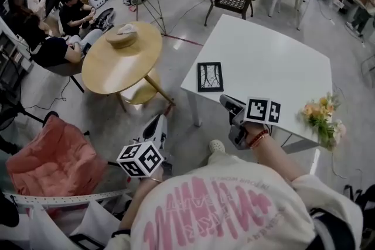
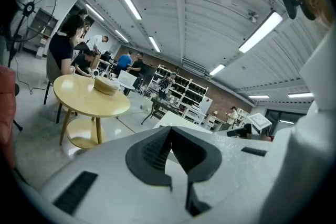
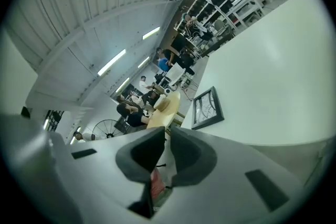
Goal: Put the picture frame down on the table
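Picture frame [image 1: 210, 76] lies flat on white table [image 1: 275, 61], near corner facing round wooden table [image 1: 117, 61], free of both grippers. Right gripper [image 1: 225, 100] hovers at white table's edge, just beside frame; I read its jaws narrow, slim gap, nothing between. Left gripper [image 1: 158, 121] held off table, above floor; I read its jaws together, empty.

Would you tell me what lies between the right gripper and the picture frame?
Nothing lies there. Only bare white table separates the right gripper from the frame. The head view and the right gripper view both show this.
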Tool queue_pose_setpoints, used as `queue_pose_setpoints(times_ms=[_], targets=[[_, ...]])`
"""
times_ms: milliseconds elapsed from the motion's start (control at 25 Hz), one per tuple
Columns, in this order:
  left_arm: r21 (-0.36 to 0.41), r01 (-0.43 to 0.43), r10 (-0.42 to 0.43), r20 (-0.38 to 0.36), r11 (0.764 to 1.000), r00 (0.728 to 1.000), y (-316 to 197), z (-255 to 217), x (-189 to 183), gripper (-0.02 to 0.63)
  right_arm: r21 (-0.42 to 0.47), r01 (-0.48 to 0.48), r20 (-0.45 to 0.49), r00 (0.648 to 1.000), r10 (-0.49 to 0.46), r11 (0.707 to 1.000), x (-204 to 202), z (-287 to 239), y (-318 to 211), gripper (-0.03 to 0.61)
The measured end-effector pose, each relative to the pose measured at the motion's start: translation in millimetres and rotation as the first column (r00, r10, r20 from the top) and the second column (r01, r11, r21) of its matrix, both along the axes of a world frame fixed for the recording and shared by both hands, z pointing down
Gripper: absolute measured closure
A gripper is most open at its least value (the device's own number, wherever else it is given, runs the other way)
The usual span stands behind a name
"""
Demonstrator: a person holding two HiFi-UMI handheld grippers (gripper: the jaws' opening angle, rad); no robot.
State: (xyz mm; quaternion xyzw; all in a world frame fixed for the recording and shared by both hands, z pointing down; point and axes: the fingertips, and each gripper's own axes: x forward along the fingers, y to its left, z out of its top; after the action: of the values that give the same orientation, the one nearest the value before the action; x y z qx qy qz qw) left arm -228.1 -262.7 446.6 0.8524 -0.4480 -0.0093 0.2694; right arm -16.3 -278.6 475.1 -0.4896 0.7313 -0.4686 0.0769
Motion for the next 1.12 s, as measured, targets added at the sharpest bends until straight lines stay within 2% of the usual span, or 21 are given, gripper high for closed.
queue_pose_setpoints(times_ms=[120,280,440,600,680,960,1120], targets=[[0.015,-0.022,0.023,-0.017,1.0,1.0,4.2,-8.7,9.7,0.611,0.089,-0.006,-0.007,1.0,0.006,0.996,-0.3,-34.1,4.9,0.555],[0.037,-0.057,0.058,-0.026,0.998,0.998,5.2,-20.3,26.4,0.611,0.234,-0.029,-0.081,0.995,0.049,0.972,10.2,-77.6,5.6,0.572],[0.062,-0.078,0.08,-0.02,0.995,0.997,7.7,-29.5,41.2,0.611,0.309,-0.041,-0.167,0.981,0.097,0.95,30.0,-93.9,7.7,0.572],[0.077,-0.081,0.083,-0.018,0.994,0.996,11.1,-36.4,55.8,0.611,0.31,0.006,-0.31,0.946,0.095,0.951,46.7,-89.2,8.7,0.572],[0.077,-0.074,0.075,-0.016,0.994,0.997,11.4,-37.3,62.1,0.611,0.298,0.028,-0.351,0.933,0.082,0.954,53.9,-84.2,7.6,0.572],[0.059,-0.009,0.01,-0.018,0.998,1.0,12.1,-34.2,80.2,0.611,0.24,0.106,-0.431,0.902,0.008,0.965,75.6,-66.0,1.0,0.572],[0.052,-0.012,0.013,-0.024,0.999,1.0,12.6,-33.5,97.9,0.611,0.221,0.129,-0.435,0.9,-0.021,0.967,83.0,-61.0,0.0,0.572]])
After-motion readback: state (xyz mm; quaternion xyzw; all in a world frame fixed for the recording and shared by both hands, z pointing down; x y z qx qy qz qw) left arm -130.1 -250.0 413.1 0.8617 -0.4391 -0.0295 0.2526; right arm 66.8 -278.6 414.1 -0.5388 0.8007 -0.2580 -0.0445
